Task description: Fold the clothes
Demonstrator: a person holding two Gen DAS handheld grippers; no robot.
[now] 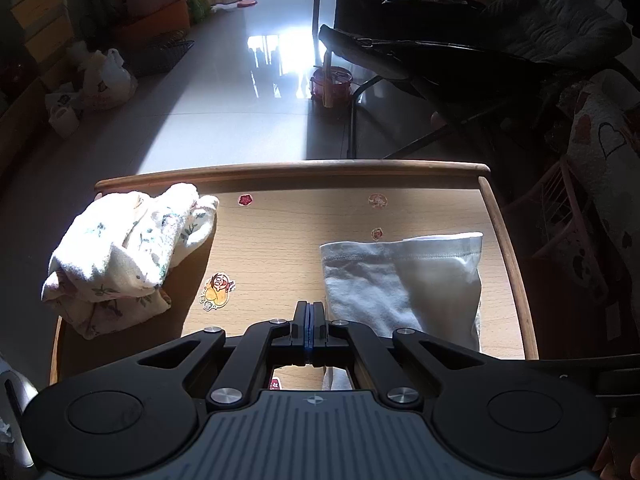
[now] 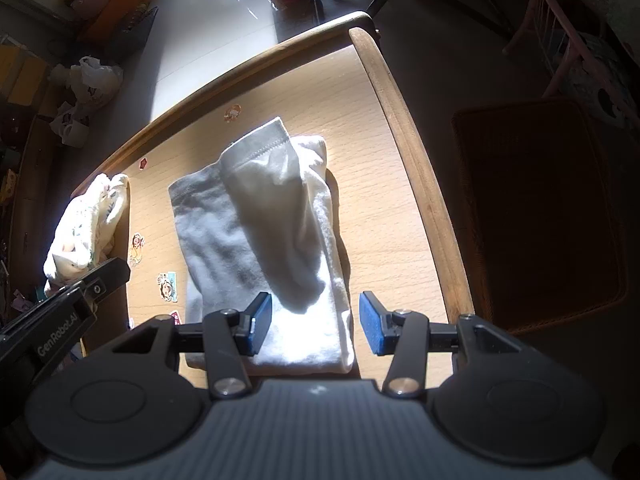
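On the table [image 1: 280, 248], right side, lies the white garment [image 2: 264, 240], folded into a long strip with one hemmed flap doubled over it. Right tongs [image 2: 315, 326] hang above its near end, blue pads wide apart, gripping nothing. Left tongs [image 1: 308, 330] are pressed together and empty, just left of the garment. Floral clothes [image 1: 128, 256] sit bundled at the far left edge.

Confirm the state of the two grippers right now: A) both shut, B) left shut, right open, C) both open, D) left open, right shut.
B: the left gripper has its jaws pressed together, empty, while the right gripper has its jaws spread wide over the white garment.
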